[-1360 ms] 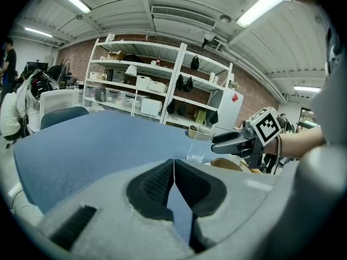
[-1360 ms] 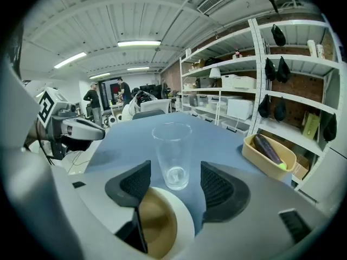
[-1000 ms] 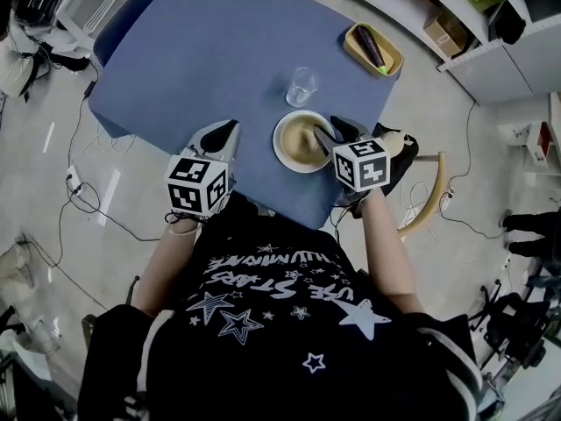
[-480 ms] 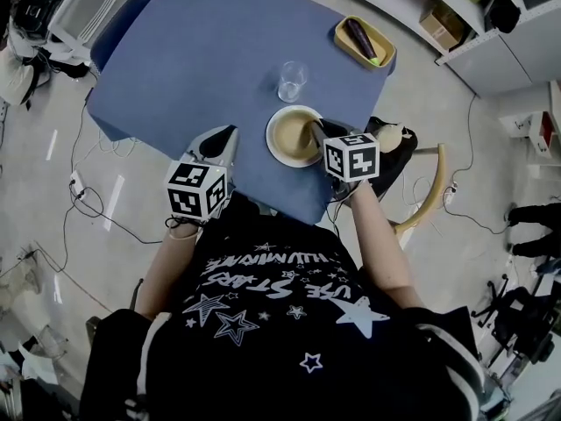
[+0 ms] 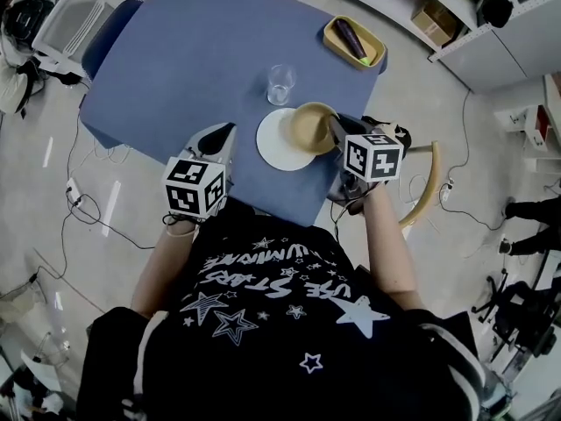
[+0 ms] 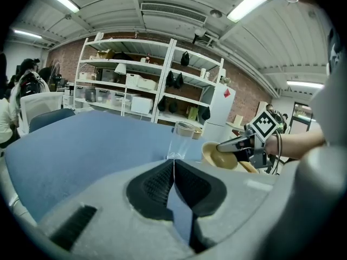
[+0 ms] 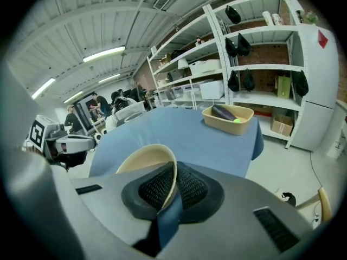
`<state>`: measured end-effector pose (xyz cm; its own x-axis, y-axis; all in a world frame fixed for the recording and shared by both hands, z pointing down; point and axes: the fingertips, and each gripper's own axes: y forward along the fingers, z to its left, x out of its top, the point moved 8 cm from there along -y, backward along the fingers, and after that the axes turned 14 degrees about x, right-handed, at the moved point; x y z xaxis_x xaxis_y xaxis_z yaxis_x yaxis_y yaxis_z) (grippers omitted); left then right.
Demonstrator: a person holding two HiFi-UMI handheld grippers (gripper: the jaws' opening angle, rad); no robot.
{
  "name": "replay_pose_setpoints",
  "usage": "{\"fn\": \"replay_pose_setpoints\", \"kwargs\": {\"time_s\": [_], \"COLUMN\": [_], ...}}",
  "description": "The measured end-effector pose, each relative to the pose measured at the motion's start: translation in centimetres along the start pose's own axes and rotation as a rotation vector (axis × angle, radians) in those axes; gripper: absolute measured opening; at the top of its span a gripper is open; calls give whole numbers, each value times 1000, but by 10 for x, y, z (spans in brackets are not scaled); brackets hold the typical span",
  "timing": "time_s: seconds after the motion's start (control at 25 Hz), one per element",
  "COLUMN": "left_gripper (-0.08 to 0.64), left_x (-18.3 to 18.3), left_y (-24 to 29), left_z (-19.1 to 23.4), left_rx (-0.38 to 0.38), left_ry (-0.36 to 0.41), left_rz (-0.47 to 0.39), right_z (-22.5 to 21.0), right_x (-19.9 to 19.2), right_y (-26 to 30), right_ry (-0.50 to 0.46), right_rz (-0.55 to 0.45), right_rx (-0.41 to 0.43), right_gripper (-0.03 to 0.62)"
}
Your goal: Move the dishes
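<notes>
Your right hand-held gripper (image 5: 335, 135) has just been closing and now pinches the rim of the tan round bowl (image 5: 309, 126). The bowl is tipped over the right edge of the flat white plate (image 5: 273, 145) on the blue tabletop (image 5: 193, 60). Next, carry it clear and set it down level. Your left hand-held gripper (image 5: 226, 135) is pressed together, empty.

Ceiling tubes (image 6: 250, 4) light the room evenly and brightly, and shadows on the blue surface (image 5: 202, 60) are faint. The pale floor (image 5: 26, 174) carries a mild sheen. Both gripper views bow the shelves (image 7: 255, 37) and go black at the corners. Close to the lens, the right claw (image 7: 173, 169) looks soft, perhaps slightly out of focus.
</notes>
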<state>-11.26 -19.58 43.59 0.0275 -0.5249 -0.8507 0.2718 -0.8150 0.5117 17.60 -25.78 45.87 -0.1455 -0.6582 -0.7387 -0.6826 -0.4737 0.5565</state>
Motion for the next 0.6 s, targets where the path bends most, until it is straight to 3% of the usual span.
{"fn": "replay_pose_setpoints", "kwargs": {"time_s": [0.2, 0.6], "left_gripper": [21, 22], "left_x": [6, 10], "left_y": [10, 23], "left_z": [-6, -10], "left_rx": [-21, -16], "left_ry": [32, 19], "left_rz": [8, 29], "right_z": [-29, -69], "right_x": [3, 3], "right_y": [-10, -7], "right_ry": [42, 134], "right_rz": [-20, -39], "right_rx": [-61, -124], "right_gripper": [21, 21]}}
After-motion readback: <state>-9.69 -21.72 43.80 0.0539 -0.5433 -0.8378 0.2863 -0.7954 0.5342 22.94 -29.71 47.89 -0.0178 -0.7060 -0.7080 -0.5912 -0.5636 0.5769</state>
